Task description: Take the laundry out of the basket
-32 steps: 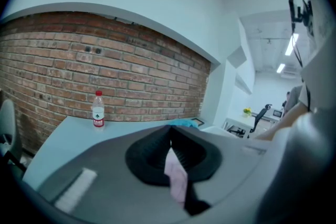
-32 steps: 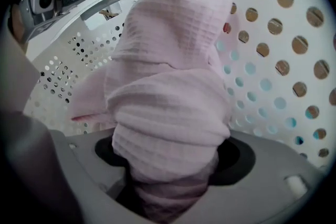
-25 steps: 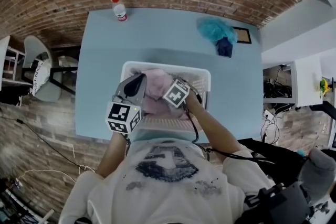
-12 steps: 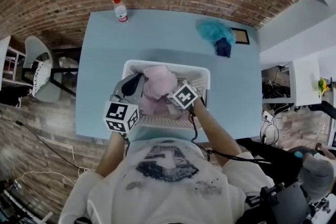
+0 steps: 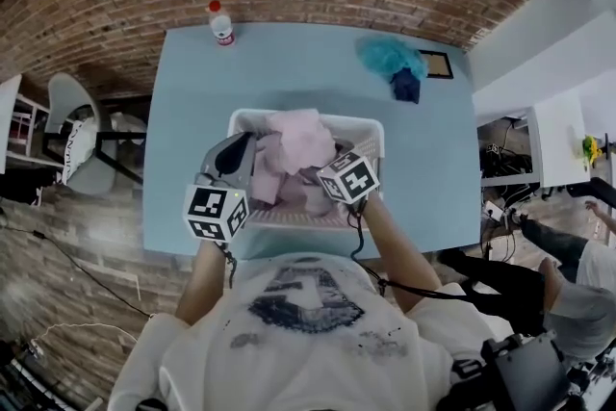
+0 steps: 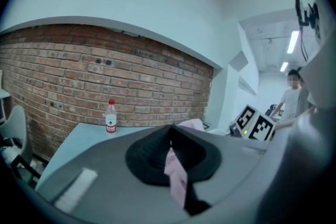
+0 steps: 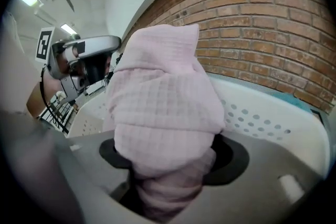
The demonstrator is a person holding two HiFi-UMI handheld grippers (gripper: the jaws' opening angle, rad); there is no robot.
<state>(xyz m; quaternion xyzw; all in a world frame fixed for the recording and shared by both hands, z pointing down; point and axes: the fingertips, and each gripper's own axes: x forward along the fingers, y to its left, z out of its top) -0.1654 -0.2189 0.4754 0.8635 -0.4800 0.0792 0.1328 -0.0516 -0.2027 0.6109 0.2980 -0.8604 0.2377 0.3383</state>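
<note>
We are looking down on a light blue rectangular table (image 5: pixel 192 111) that is standing against a brick wall. A white perforated plastic laundry basket (image 5: pixel 373 135) is sitting at the table's near edge, directly in front of us.

A pale pink waffle-weave cloth (image 5: pixel 303 138) is bunching up above the basket's middle, over its far half. In the right gripper view its long axis is running along the line the gripper is pointing. The gathered end is lying in the jaws and the rounded free end is pointing away, toward the brick wall.

The right gripper (image 7: pixel 168 152) is clamping that thick gathered end, its 2 jaws standing partly apart around the bulk. The left gripper (image 6: pixel 170 139) is pinching a thin strip of pink fabric (image 6: pixel 177 178) with its jaws nearly together. We cannot tell whether this strip is part of the same cloth.

At the table's far right corner, a fluffy teal cloth pile (image 5: pixel 390 56) is touching a small dark blue cloth (image 5: pixel 405 87). 1 clear plastic bottle with a red cap (image 5: pixel 220 22) is standing upright at the far left edge.
</note>
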